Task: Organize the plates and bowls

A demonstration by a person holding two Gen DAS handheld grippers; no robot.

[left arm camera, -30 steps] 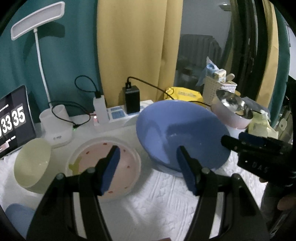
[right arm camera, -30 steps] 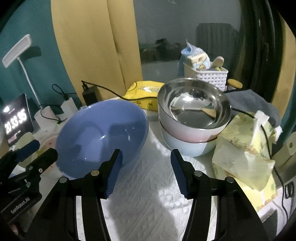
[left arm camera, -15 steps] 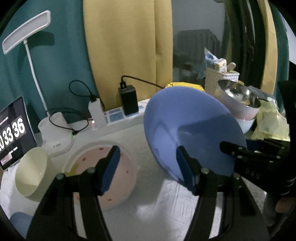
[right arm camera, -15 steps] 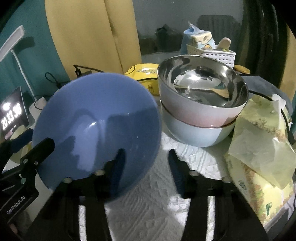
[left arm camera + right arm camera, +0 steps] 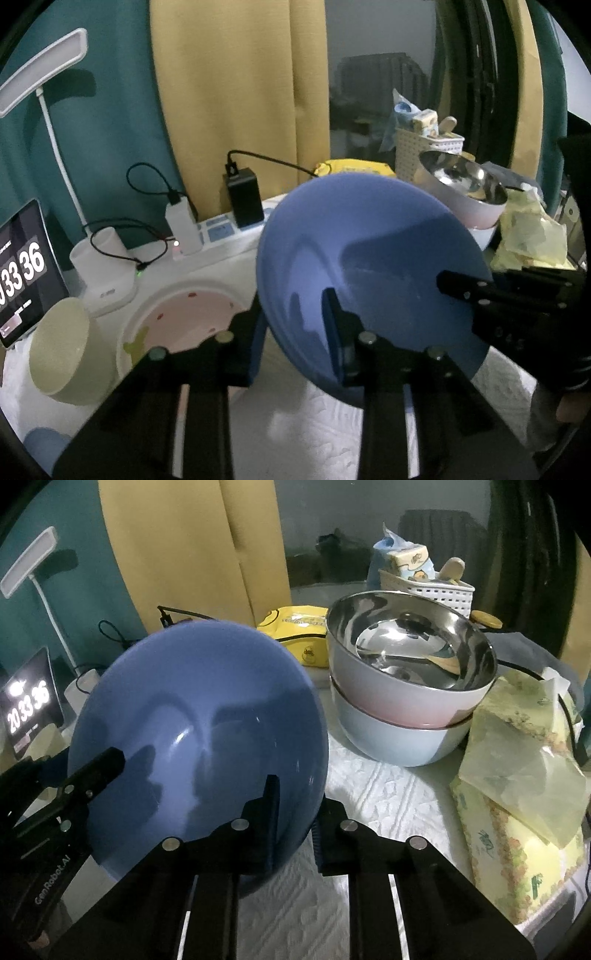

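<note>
A large blue bowl (image 5: 373,258) is lifted and tilted, held by both grippers. My left gripper (image 5: 295,328) is shut on its left rim, one finger inside and one outside. My right gripper (image 5: 295,812) is shut on its right rim, also seen in the left wrist view (image 5: 480,291). The bowl fills the left of the right wrist view (image 5: 199,731). A pink speckled plate (image 5: 184,317) and a cream bowl (image 5: 62,350) lie to the left. A steel bowl (image 5: 410,653) sits stacked in a pale blue bowl (image 5: 399,742) on the right.
A white power strip with chargers (image 5: 236,218), a lamp base (image 5: 103,273) and a clock tablet (image 5: 22,269) stand at the back left. A yellow pouch (image 5: 299,631), a white basket (image 5: 424,587) and yellow tissue packs (image 5: 517,775) crowd the right. A white cloth (image 5: 376,797) covers the table.
Both grippers closed on the blue bowl's rim and lifted it off the table, tilting it upward. The clock moved from 35 to 36.
</note>
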